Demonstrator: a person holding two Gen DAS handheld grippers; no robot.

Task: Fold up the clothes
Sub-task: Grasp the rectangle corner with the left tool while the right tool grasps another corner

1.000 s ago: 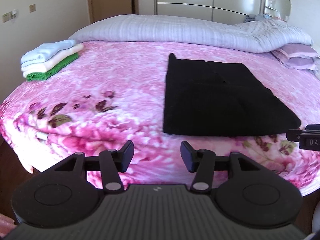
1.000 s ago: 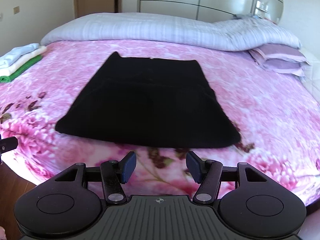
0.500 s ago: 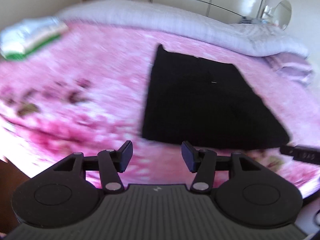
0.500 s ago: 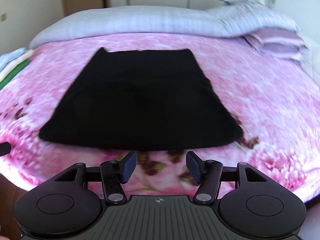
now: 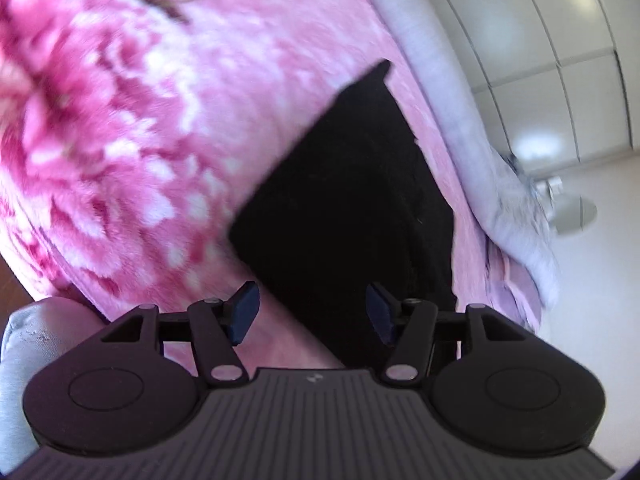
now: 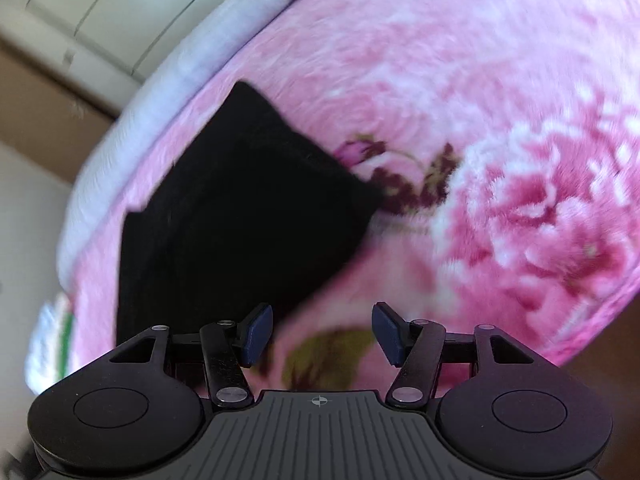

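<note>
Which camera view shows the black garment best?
The right wrist view: the black garment shows three corners there. In the left wrist view the garment is partly hidden behind the left gripper.

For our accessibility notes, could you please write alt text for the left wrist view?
The left gripper, jaws opening and empty, points at a black folded garment lying on a pink floral blanket. The tilted, blurred view shows white wardrobe doors behind.

Left gripper (image 5: 312, 317) opening, right gripper (image 6: 322, 334) agape
</note>
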